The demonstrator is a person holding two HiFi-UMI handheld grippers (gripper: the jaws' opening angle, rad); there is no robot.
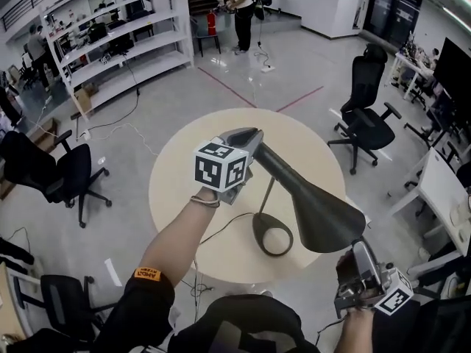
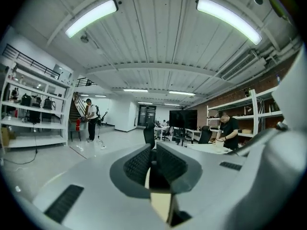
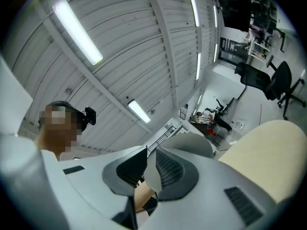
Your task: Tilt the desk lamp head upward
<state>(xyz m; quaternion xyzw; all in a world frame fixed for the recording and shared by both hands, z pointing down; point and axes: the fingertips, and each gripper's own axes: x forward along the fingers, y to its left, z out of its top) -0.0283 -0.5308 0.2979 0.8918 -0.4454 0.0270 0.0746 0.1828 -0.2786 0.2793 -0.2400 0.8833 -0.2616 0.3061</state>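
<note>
A dark grey desk lamp stands on the round beige table (image 1: pixel 184 197), its ring base (image 1: pixel 272 237) near the table's front edge. Its cone head (image 1: pixel 309 197) slants from a narrow end at upper left down to a wide mouth at lower right. My left gripper (image 1: pixel 243 137) sits at the narrow end, and in the left gripper view a dark part fills the slim gap between the jaws (image 2: pixel 152 164). My right gripper (image 1: pixel 355 250) is at the wide mouth. The thin rim of the shade (image 3: pixel 192 143) lies between its pads (image 3: pixel 149 169).
Black office chairs stand at the left (image 1: pixel 62 171) and the right (image 1: pixel 368 116) of the table. White shelving (image 1: pixel 118 43) lines the back left, and a person (image 1: pixel 243 9) stands at the far end. The lamp's cable (image 1: pixel 213 237) runs off the table's front edge.
</note>
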